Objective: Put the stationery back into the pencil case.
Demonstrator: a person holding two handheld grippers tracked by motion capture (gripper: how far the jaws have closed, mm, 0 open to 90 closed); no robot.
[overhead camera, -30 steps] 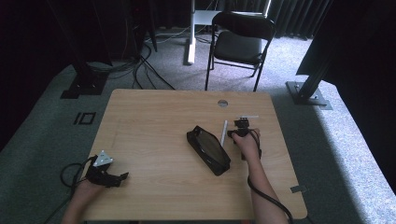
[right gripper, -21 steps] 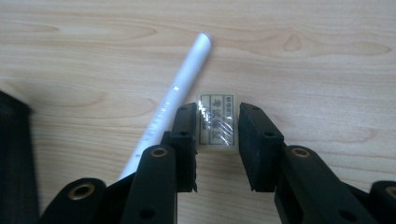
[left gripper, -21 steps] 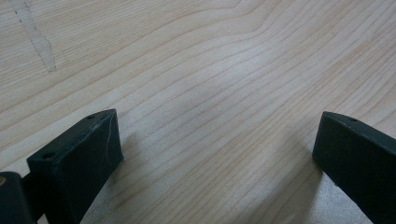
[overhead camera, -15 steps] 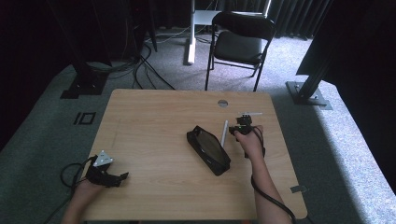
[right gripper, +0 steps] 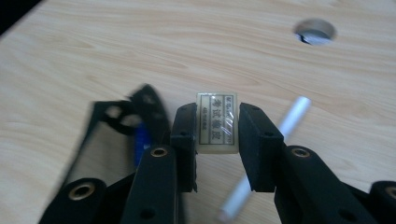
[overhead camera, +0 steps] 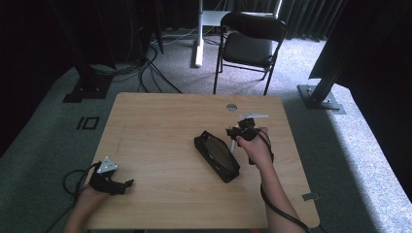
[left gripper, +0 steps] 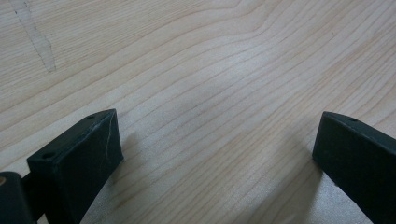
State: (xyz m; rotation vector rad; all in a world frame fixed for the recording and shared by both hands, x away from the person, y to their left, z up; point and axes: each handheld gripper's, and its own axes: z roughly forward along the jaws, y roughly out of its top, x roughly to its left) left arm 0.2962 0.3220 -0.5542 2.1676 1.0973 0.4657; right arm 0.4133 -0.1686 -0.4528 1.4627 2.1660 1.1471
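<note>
A small white eraser (right gripper: pixel 215 135) with a printed label is clamped between the pads of my right gripper (right gripper: pixel 218 115), which is shut on it above the table. In the high view the right gripper (overhead camera: pixel 239 131) hangs just right of an open black pencil case (overhead camera: pixel 217 156) lying at the table's middle. A white pen (right gripper: pixel 285 122) lies on the wood beneath the gripper, beside the blurred pencil case (right gripper: pixel 119 122). My left gripper (overhead camera: pixel 121 186) rests at the near left of the table. Its jaws stand wide open over bare wood (left gripper: pixel 217 135).
The wooden table (overhead camera: pixel 160 126) has a round cable hole (overhead camera: pixel 231 107) near its far edge, also in the right gripper view (right gripper: pixel 315 30). A black folding chair (overhead camera: pixel 250 46) stands behind the table. Cables lie on the floor at the far left.
My right gripper has risen off the table with the eraser in it and drifted slightly left. The left gripper has stayed still.
</note>
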